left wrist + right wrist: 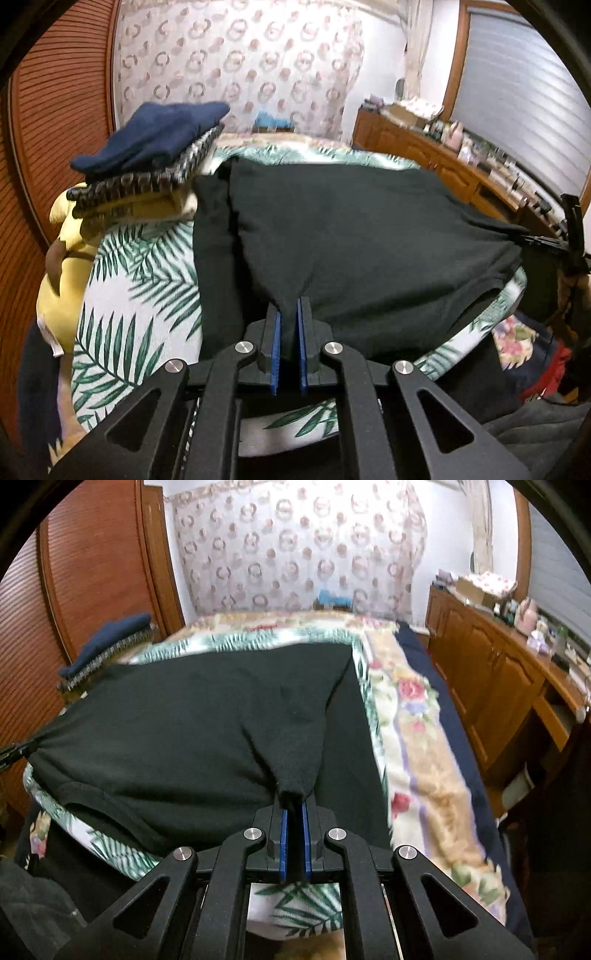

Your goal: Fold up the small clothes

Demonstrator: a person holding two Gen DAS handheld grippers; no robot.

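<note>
A dark green-black garment (351, 236) lies spread over the palm-leaf bed cover (147, 266). My left gripper (289, 306) is shut on its near edge, and the cloth rises in a pinched fold between the blue pads. My right gripper (294, 806) is shut on another near part of the same garment (177, 731), also lifted in a peak. The right gripper shows at the right edge of the left wrist view (546, 242), pulling the cloth taut. A stack of folded clothes (155, 147), navy on top, sits at the far left, and shows in the right wrist view (107, 646) too.
A yellow plush toy (66, 258) lies left of the bed under the stack. A wooden louvred wardrobe (92, 572) stands left. A wooden dresser (498, 672) with bottles runs along the right. A floral blanket (417, 738) covers the bed's right side.
</note>
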